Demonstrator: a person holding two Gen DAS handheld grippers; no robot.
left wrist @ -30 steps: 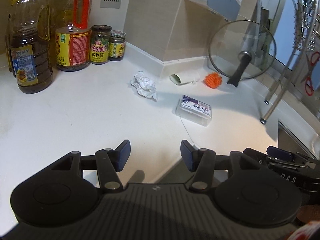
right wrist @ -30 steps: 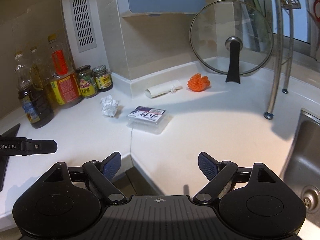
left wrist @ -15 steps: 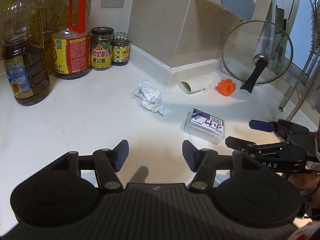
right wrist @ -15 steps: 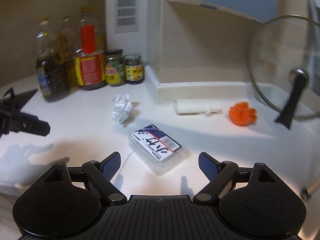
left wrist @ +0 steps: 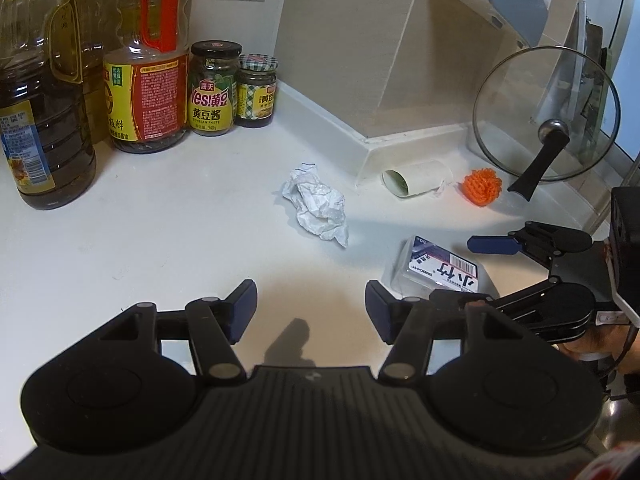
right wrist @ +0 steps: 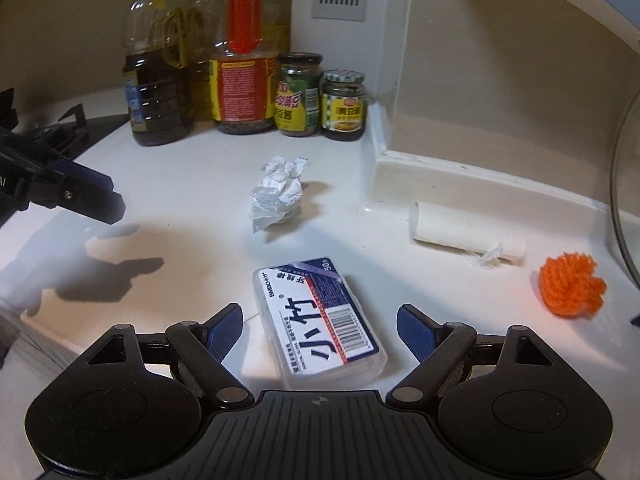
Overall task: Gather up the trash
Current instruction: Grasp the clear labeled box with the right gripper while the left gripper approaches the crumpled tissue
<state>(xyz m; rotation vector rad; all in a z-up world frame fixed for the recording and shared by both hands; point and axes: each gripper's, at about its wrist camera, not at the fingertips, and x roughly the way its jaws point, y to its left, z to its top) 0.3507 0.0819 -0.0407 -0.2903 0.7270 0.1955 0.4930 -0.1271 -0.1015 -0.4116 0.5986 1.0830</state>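
Note:
A crumpled white paper ball (left wrist: 316, 205) lies on the white counter; it also shows in the right wrist view (right wrist: 277, 191). A clear plastic box with a blue and white label (right wrist: 320, 322) lies between the open fingers of my right gripper (right wrist: 320, 330), untouched. The box also shows in the left wrist view (left wrist: 438, 272). An empty paper roll tube (right wrist: 466, 230) lies by the wall step. My left gripper (left wrist: 311, 311) is open and empty, short of the paper ball.
Oil bottles (left wrist: 40, 120) and sauce jars (left wrist: 214, 88) stand at the back left. An orange scrubber (right wrist: 572, 284) lies right of the tube. A glass pot lid (left wrist: 546, 120) leans on the wall. A stove edge (right wrist: 60, 132) is at the left.
Both grippers have moved forward over the counter. My right gripper has closed in on the plastic box, which now sits between its open fingers. My left gripper has neared the paper ball.

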